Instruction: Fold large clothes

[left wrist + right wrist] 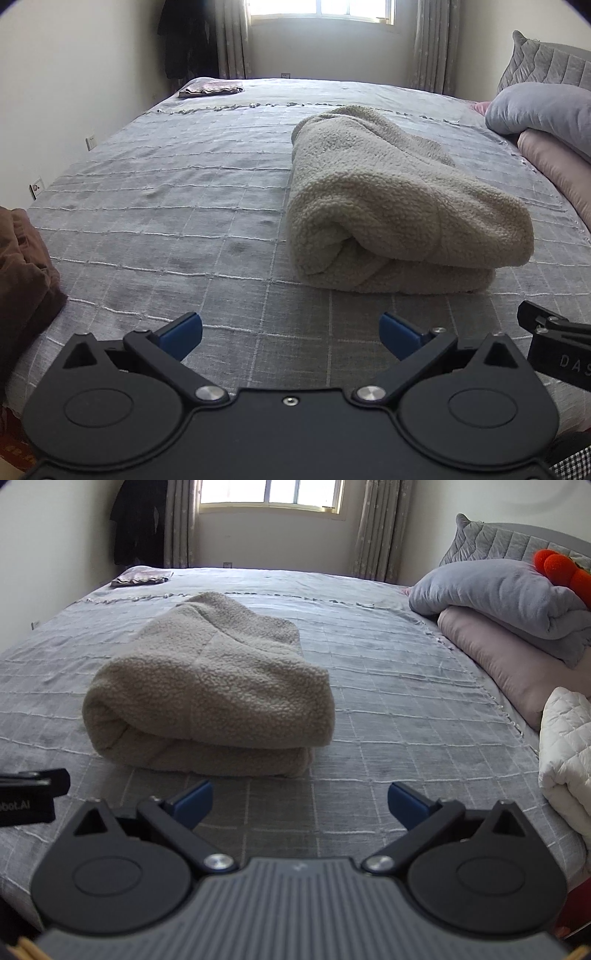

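Observation:
A cream fleece garment (pixel 391 199) lies folded into a thick bundle on the grey checked bedspread (pixel 166 221); it also shows in the right wrist view (pixel 210 686). My left gripper (pixel 290 334) is open and empty, hovering over the bedspread short of the bundle's near edge. My right gripper (pixel 300 805) is open and empty, also just short of the bundle, to its right. Each gripper's body shows at the edge of the other's view.
A brown garment (pixel 22 273) lies at the bed's left edge. A grey duvet (pixel 509 590) on a pink pillow (pixel 517 664) and a white quilted item (pixel 565 746) sit on the right. A small folded cloth (pixel 210 88) lies at the far corner.

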